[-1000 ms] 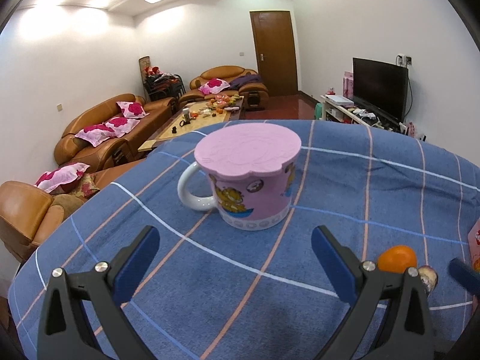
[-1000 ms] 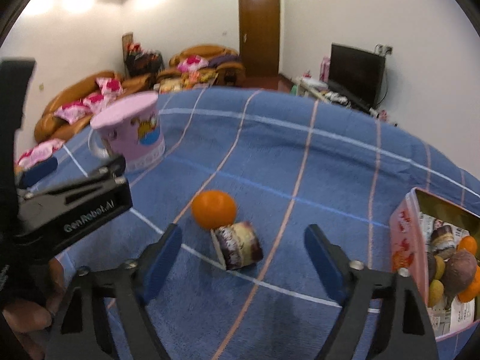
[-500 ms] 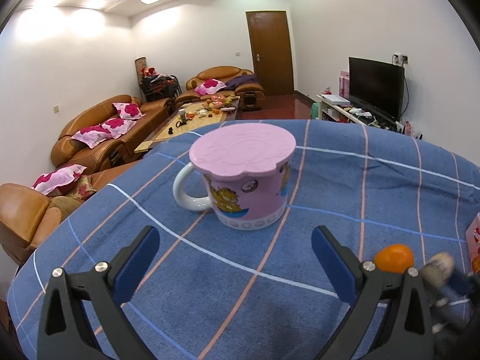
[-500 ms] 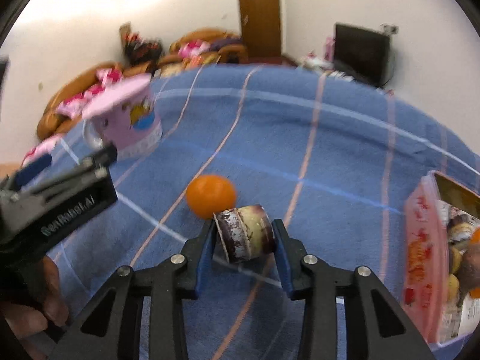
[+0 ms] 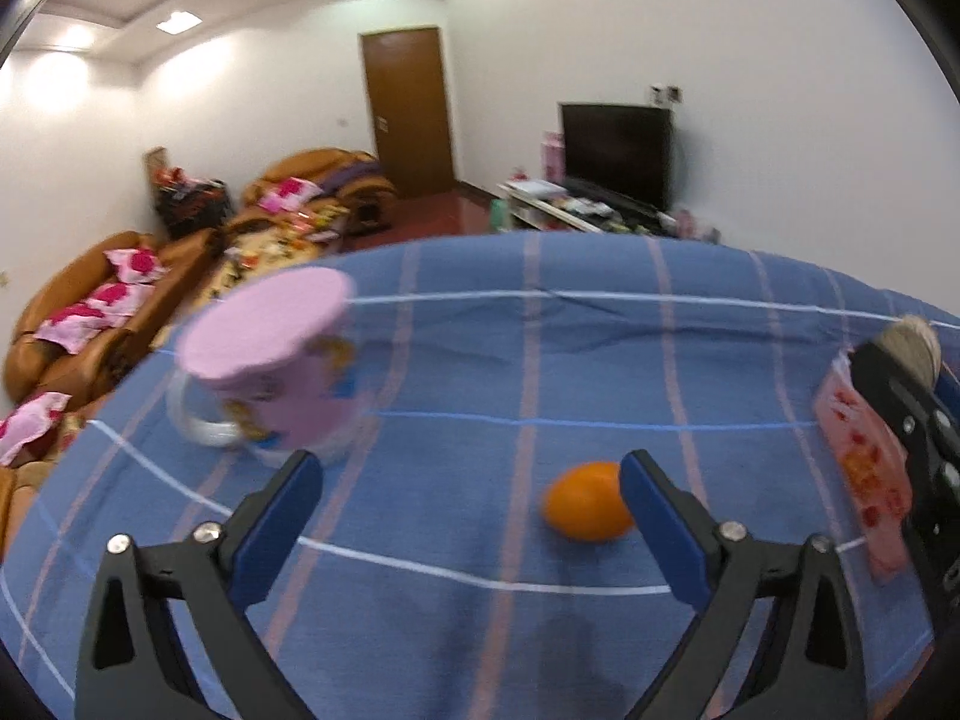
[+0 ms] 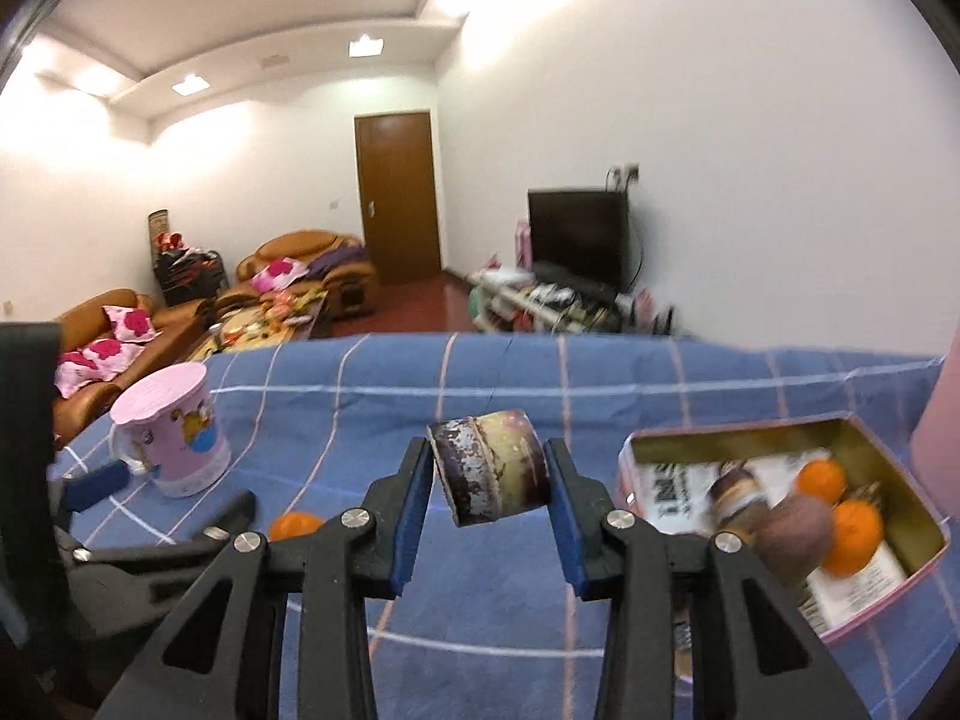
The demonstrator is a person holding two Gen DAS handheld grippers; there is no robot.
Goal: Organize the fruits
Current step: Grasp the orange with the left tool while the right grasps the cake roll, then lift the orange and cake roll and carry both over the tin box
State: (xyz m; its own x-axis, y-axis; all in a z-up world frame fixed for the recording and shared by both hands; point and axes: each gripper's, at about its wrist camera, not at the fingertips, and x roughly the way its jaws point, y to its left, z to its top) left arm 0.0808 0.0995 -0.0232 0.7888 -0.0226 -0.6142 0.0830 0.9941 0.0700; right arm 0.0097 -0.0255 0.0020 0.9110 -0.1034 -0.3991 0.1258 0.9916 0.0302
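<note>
My right gripper (image 6: 487,483) is shut on a brown-and-cream fruit chunk (image 6: 492,465) and holds it in the air above the blue checked cloth, left of the pink tin box (image 6: 900,594). The box holds several fruits, among them oranges (image 6: 855,531) and a brown one (image 6: 792,531). A loose orange (image 5: 588,501) lies on the cloth just inside the right finger of my open, empty left gripper (image 5: 471,504). The same orange (image 6: 294,525) shows behind my left gripper (image 6: 162,525) in the right wrist view. The held chunk (image 5: 912,342) shows at the right edge of the left wrist view.
A pink lidded mug (image 5: 270,378) stands on the cloth to the left, also seen in the right wrist view (image 6: 171,429). The pink box (image 5: 864,462) is at the right edge of the left wrist view. Sofas, a television and a door lie beyond the table.
My right gripper closed on the fruit chunk and lifted it off the cloth toward the box. My left gripper swung right, from facing the mug to framing the orange.
</note>
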